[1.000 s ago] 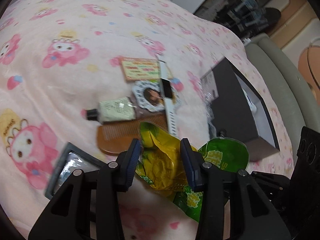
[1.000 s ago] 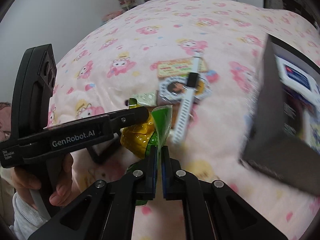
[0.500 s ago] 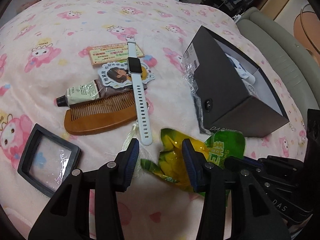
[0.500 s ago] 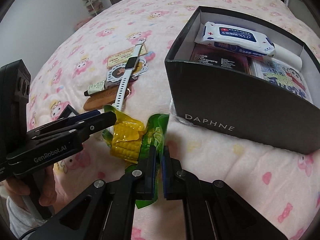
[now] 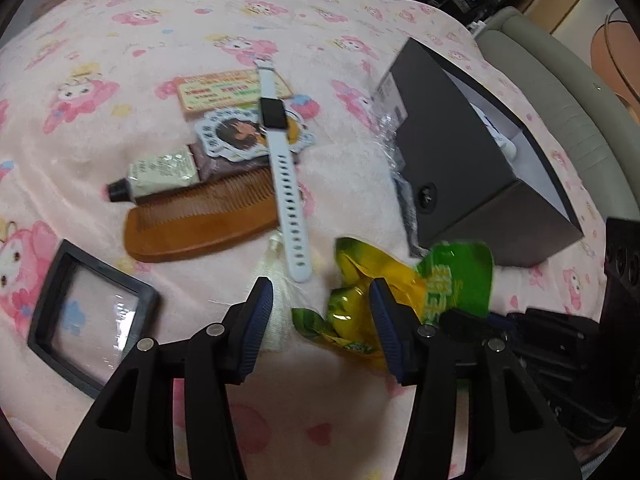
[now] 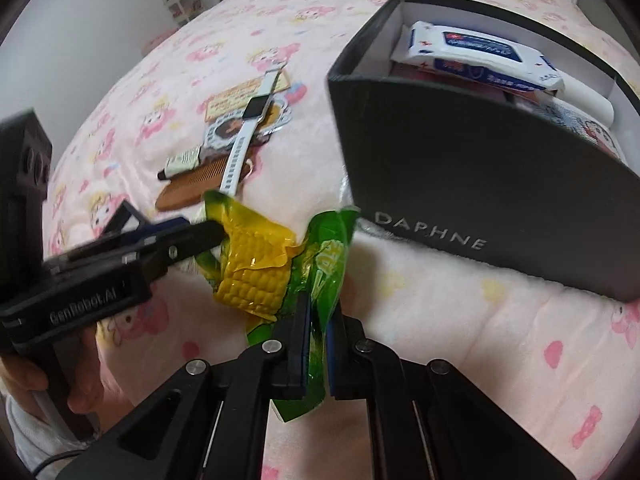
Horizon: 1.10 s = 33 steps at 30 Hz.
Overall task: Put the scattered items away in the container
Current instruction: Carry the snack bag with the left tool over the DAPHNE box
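Note:
My right gripper is shut on the green edge of a corn snack packet, held just above the bed, left of and below the dark box. The packet also shows in the left wrist view. My left gripper is open; its right finger touches the packet. Beyond it lie a white smartwatch, a wooden comb, a cream tube, a round sticker, a card and a black-framed square.
The box holds a wipes pack and other items. A crumpled clear wrapper lies by the box's left side. A pink cartoon blanket covers the bed. A grey padded edge runs at the right.
The left gripper's jaws have spread wider and let go of the packet, and it has drawn slightly left. The right gripper keeps the packet and has moved closer to the box.

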Tool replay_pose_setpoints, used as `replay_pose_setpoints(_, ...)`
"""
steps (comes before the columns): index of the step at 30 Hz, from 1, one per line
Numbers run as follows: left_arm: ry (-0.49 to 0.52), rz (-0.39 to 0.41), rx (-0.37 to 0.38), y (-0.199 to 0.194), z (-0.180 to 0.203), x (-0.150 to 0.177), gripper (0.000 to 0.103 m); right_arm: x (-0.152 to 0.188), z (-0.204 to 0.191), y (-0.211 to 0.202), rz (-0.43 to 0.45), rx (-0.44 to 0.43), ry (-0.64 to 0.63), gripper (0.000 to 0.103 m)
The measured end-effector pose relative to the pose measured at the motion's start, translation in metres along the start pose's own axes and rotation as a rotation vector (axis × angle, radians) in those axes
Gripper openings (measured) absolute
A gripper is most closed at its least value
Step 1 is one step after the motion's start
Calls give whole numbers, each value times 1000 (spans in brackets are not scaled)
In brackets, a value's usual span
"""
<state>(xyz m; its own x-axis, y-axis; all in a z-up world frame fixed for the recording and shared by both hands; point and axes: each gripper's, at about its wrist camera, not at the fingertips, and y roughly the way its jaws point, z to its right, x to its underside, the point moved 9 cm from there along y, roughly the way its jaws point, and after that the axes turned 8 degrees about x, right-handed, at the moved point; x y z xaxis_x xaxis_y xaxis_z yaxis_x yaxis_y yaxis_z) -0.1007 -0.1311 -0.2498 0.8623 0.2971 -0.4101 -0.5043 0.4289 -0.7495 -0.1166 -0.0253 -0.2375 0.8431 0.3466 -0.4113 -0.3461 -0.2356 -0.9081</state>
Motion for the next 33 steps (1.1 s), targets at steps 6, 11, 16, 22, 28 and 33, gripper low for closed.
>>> replay_pose_setpoints(6,-23,-23,41,7,2,3,51,-13,17,-13,65,60,25,5)
replay_pose_setpoints(11,-75,-25,47,14,-10,1,55,-8,19,-1,11,17,37,8)
replay_pose_setpoints(16,-89,-41,141,22,-4,2,62,1,15,22,-50,-27,60,14)
replay_pose_setpoints(22,-148,-62,282,18,5,7,47,1,12,10,-39,-74,54,7)
replay_pose_setpoints(28,-128,-52,320,1,29,20,44,9,14,-14,-13,-79,49,6)
replay_pose_setpoints(33,-126,-6,384,-26,62,19,45,7,25,-57,46,-97,69,6)
